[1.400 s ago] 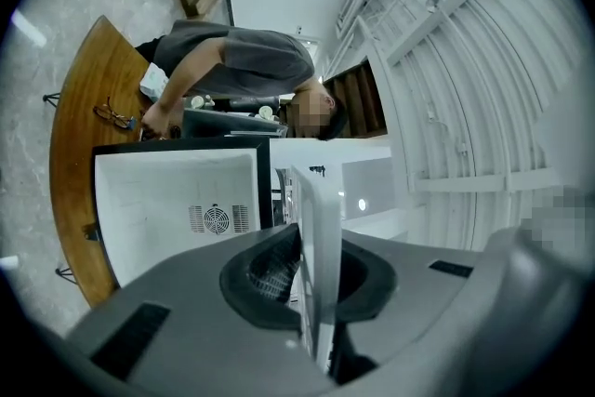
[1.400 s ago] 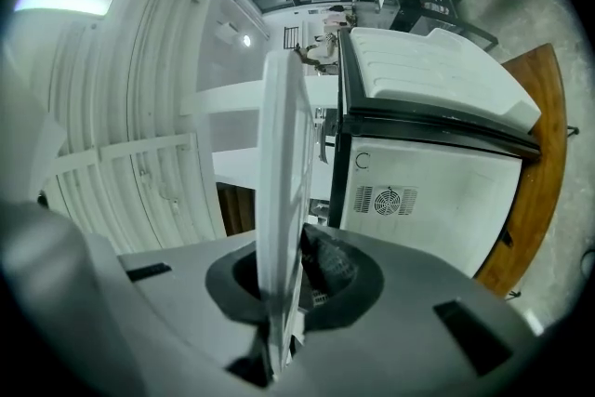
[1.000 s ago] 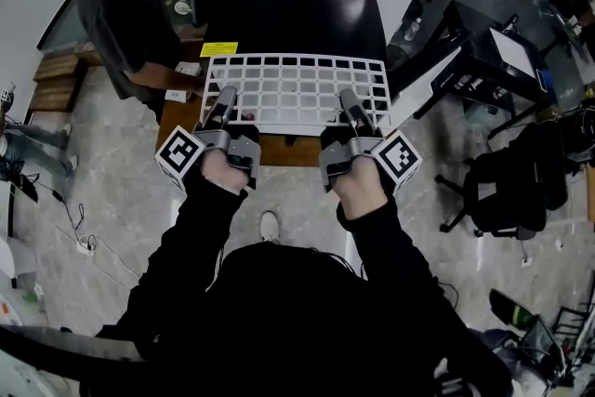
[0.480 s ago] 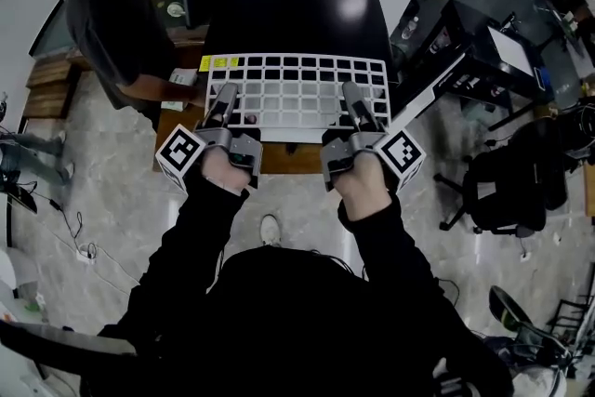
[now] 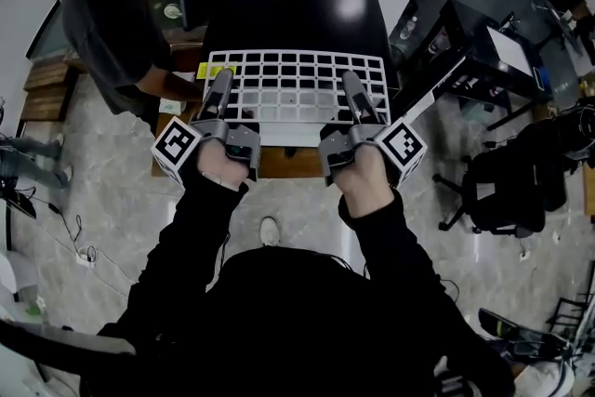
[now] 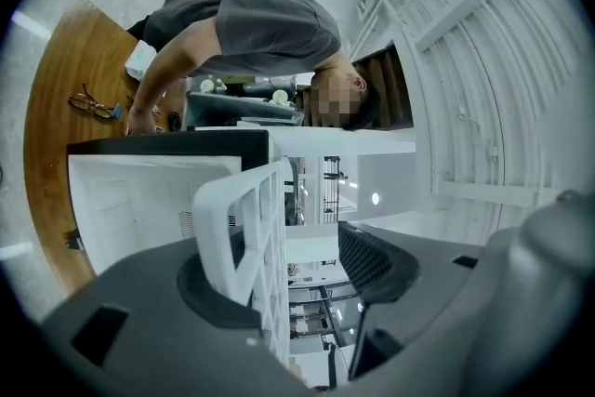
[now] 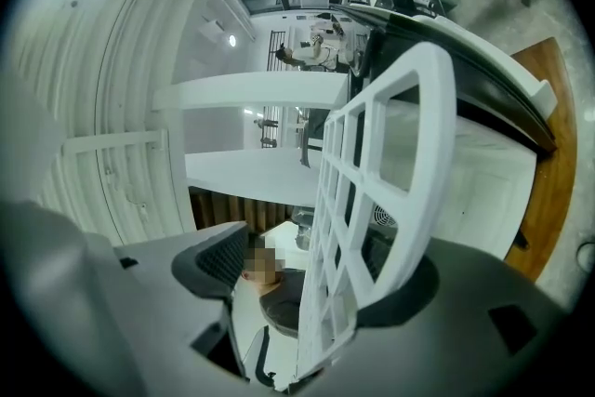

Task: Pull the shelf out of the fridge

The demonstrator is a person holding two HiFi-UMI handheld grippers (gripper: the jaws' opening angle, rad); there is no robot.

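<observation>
White grid shelf [image 5: 297, 86] lies level at front of black fridge [image 5: 297, 14]. Left gripper [image 5: 220, 88], right gripper [image 5: 355, 93]: jaws just been opening, now wide apart; shelf's near edge between them, unclamped.

The person is stretching the left arm [image 5: 181, 246] and right arm [image 5: 395, 242] forward side by side, holding the left gripper [image 5: 221, 81] and right gripper [image 5: 353, 84] level. Both grippers' jaws have just been opening and are now standing apart, each pair loosely straddling the front edge of the shelf [image 5: 297, 84] without clamping it.
</observation>
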